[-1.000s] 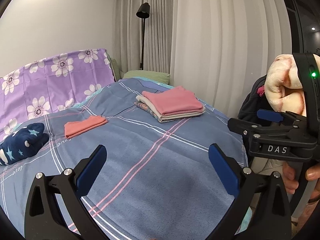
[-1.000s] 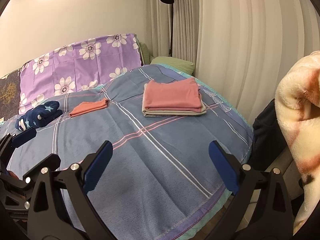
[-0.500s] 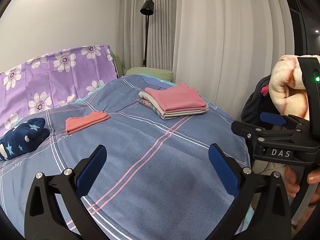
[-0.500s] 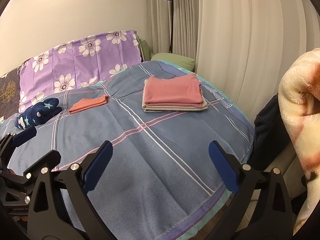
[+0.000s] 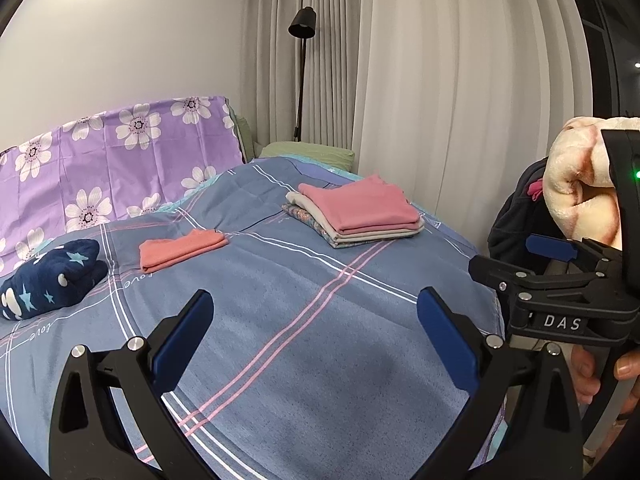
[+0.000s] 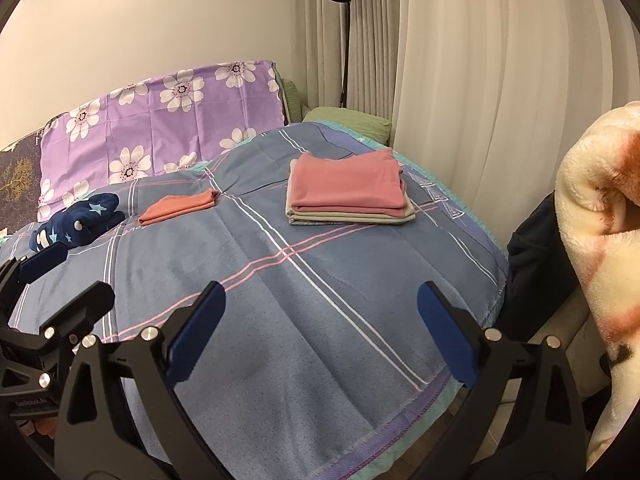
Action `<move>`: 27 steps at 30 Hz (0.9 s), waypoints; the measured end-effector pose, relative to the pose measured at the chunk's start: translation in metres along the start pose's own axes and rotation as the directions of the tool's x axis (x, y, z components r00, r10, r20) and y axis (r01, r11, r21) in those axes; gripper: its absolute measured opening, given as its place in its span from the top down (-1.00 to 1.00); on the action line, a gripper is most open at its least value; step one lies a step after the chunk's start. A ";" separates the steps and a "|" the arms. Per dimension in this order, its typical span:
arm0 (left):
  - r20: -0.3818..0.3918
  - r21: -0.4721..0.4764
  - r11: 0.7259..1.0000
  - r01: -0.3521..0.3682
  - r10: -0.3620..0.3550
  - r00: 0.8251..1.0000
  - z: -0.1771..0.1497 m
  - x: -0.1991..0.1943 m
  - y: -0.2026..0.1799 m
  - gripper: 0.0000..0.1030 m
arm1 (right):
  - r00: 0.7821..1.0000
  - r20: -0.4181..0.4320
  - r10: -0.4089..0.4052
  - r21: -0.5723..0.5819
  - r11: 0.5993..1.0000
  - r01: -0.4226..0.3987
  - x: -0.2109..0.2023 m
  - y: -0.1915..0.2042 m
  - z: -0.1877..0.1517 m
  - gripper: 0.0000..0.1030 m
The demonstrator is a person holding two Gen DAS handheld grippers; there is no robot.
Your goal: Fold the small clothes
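Note:
A stack of folded clothes (image 5: 358, 210) (image 6: 346, 190), pink on top, lies at the far right of the blue plaid bed (image 5: 288, 320) (image 6: 304, 280). A single folded salmon garment (image 5: 180, 249) (image 6: 180, 208) rests further left. My left gripper (image 5: 314, 336) hovers open above the bed's near part, holding nothing. My right gripper (image 6: 320, 330) is open and empty too, over the near right corner. In the left wrist view the right gripper (image 5: 560, 280) shows at the right edge, held by a hand (image 5: 600, 372).
A navy star-patterned plush (image 5: 52, 278) (image 6: 80, 222) lies at the left. A purple floral cover (image 5: 112, 168) stands at the bed's head, with a green pillow (image 6: 348, 122) and a floor lamp (image 5: 300, 64) behind. A cream fluffy blanket (image 6: 600, 240) hangs at the right by the curtains.
Both grippers have drawn back and tilted slightly; the bed and folded clothes sit a little lower in view. Nothing on the bed has moved, and both grippers stay open.

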State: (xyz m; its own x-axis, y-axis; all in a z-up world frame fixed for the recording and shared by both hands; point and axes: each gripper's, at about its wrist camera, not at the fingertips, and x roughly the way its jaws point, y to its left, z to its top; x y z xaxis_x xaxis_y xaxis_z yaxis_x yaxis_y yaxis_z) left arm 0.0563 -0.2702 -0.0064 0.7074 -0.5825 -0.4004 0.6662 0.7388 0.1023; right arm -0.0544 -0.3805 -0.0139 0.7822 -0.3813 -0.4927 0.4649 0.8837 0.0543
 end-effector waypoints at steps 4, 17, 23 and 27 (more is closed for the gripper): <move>0.000 -0.007 1.000 0.001 -0.001 1.000 0.000 -0.001 0.001 -0.97 | 1.000 0.000 0.001 -0.005 1.000 -0.001 0.000 0.000 0.000 -0.90; 0.007 -0.020 1.000 -0.005 0.005 1.000 0.003 -0.003 0.006 -0.97 | 1.000 0.002 0.004 -0.020 1.000 -0.003 -0.002 0.004 0.006 -0.90; 0.000 -0.016 1.000 -0.013 0.013 1.000 0.003 -0.001 0.005 -0.97 | 1.000 0.003 0.003 -0.020 1.000 -0.003 -0.002 0.004 0.007 -0.90; 0.000 -0.017 1.000 -0.015 0.015 1.000 0.002 -0.002 0.005 -0.97 | 1.000 0.003 0.003 -0.022 1.000 -0.003 -0.002 0.005 0.007 -0.90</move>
State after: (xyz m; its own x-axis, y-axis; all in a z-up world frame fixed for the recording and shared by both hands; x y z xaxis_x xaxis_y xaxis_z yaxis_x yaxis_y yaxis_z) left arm 0.0587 -0.2663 -0.0033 0.7174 -0.5711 -0.3990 0.6513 0.7531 0.0929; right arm -0.0507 -0.3777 -0.0066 0.7847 -0.3796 -0.4900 0.4535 0.8905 0.0363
